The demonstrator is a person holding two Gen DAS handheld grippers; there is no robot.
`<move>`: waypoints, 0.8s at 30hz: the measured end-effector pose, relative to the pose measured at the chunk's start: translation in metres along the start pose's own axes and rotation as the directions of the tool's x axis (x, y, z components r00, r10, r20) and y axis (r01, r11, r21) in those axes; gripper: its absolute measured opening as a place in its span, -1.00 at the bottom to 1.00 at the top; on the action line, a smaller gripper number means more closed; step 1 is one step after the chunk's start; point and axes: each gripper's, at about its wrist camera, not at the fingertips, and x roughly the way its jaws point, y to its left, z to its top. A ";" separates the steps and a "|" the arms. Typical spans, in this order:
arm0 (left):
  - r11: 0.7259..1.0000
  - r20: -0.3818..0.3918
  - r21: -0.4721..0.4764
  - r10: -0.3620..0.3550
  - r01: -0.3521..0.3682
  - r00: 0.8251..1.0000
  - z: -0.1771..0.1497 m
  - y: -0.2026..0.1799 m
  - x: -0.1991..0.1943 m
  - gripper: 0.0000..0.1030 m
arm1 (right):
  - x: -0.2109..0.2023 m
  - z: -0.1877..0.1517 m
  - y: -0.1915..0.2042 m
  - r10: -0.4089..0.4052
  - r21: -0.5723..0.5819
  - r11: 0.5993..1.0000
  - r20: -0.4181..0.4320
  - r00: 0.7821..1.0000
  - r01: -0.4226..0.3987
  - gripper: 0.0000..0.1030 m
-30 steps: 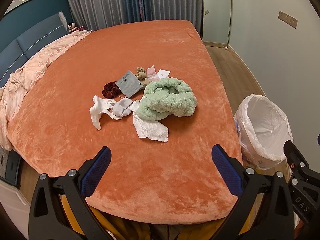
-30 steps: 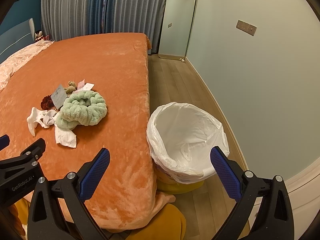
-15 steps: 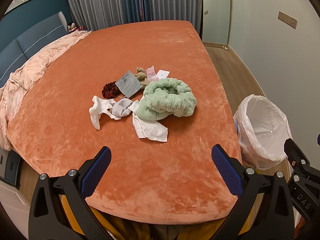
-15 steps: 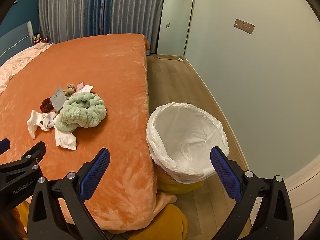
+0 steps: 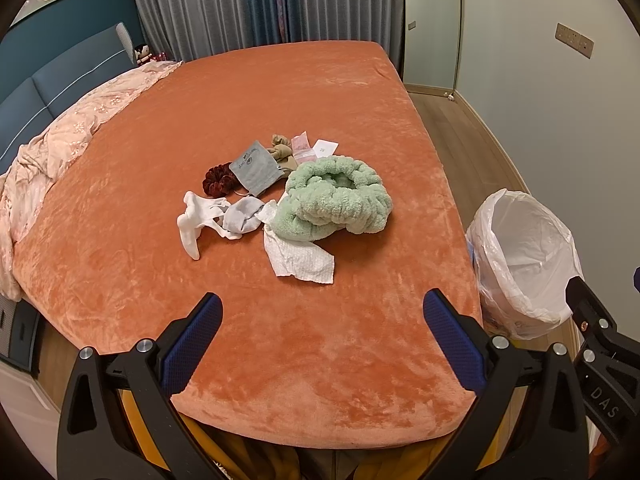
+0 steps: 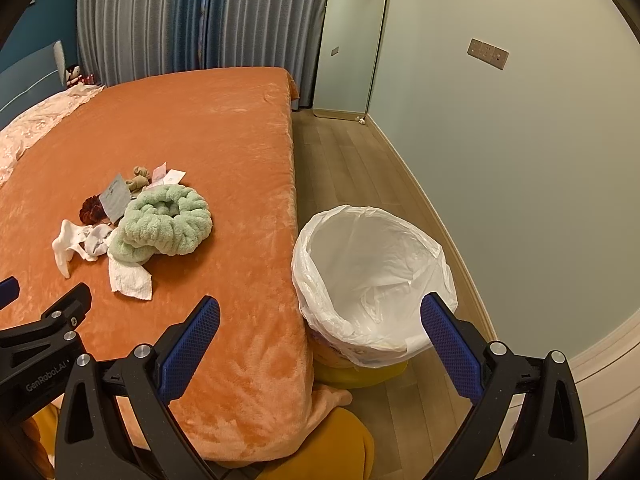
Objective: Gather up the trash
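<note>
A heap lies mid-bed: a crumpled white paper towel (image 5: 302,258) (image 6: 130,278), a grey packet (image 5: 254,168) (image 6: 115,197), a pink wrapper (image 5: 301,146) and a white card (image 5: 325,146) (image 6: 173,176), mixed with a green fluffy headband (image 5: 340,196) (image 6: 168,218), white socks (image 5: 204,216) (image 6: 76,242) and a dark red scrunchie (image 5: 216,181). A bin with a white liner (image 5: 524,256) (image 6: 374,276) stands on the floor by the bed's right side. My left gripper (image 5: 322,320) is open over the bed's near edge, short of the heap. My right gripper (image 6: 320,324) is open, near the bin's rim.
The orange bedspread (image 5: 280,92) covers the bed; a pink quilt (image 5: 60,144) is bunched at the left by a blue headboard (image 5: 60,80). Wooden floor (image 6: 352,160) runs between bed and wall, with a mirror (image 6: 348,44) and curtains (image 5: 260,0) at the far end.
Both views have shifted only slightly; the right wrist view has eased back a little from the bed. The heap and the bin have not moved, and both grippers stay open.
</note>
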 end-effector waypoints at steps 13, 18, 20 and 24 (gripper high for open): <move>1.000 0.001 0.000 -0.001 0.001 1.000 0.000 0.000 0.000 0.86 | -0.002 -0.002 0.000 -0.002 0.011 1.000 0.019 1.000 0.001 0.87; 1.000 0.010 0.004 0.000 0.000 1.000 0.002 -0.001 0.000 0.86 | -0.004 -0.002 0.002 -0.015 0.005 1.000 0.028 0.999 0.015 0.87; 1.000 0.014 0.004 -0.002 0.002 1.000 0.003 -0.001 0.000 0.86 | -0.004 -0.002 0.002 -0.016 0.007 1.000 0.029 0.999 0.016 0.87; 1.000 0.026 -0.001 -0.004 0.004 1.000 0.001 0.002 0.001 0.86 | -0.004 0.000 0.002 -0.016 0.013 1.000 0.034 0.999 0.016 0.87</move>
